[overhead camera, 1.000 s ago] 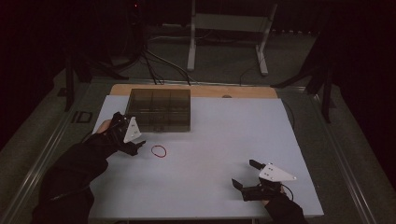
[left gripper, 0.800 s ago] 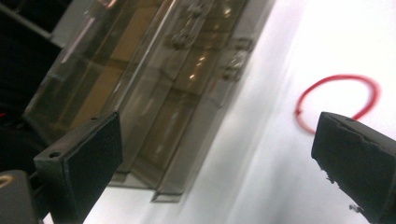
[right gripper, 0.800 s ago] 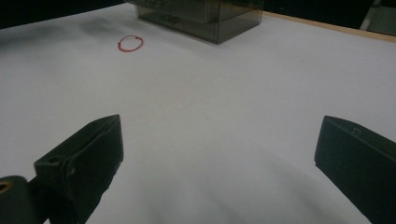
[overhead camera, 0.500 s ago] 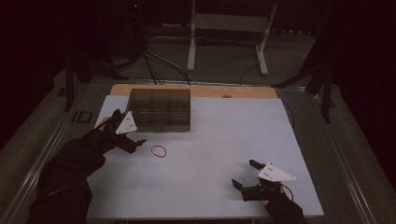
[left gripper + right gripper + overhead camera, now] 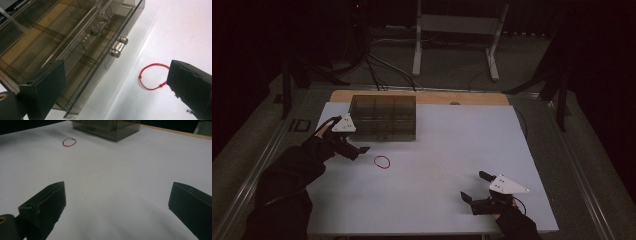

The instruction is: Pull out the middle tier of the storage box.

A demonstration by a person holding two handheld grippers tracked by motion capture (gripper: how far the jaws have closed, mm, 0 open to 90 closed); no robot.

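**Left gripper drawn back toward the drawer box; red band not yet grasped**

Over the last second, the left gripper (image 5: 343,141) shifted from beside the red rubber band (image 5: 382,161) back toward 10 o'clock, ending close against the front left corner of the smoked drawer box (image 5: 383,116). The right gripper (image 5: 483,189) kept its station near 5 o'clock on the white table sheet (image 5: 452,150).

Both grippers stood released, jaws spread wide and holding nothing. In the left gripper view, the band (image 5: 152,76) lay flat on the sheet, just beside the right-hand jaw and apart from the box; the drawer handle (image 5: 119,46) sat between the jaws, farther ahead.

Judged step: approach, either to the handle for opening the drawer or to the band for pickup; which one could not be told. The next move would call for centring the open jaws on the chosen item before closing. A band pickup would need the jaw tips low against the sheet.
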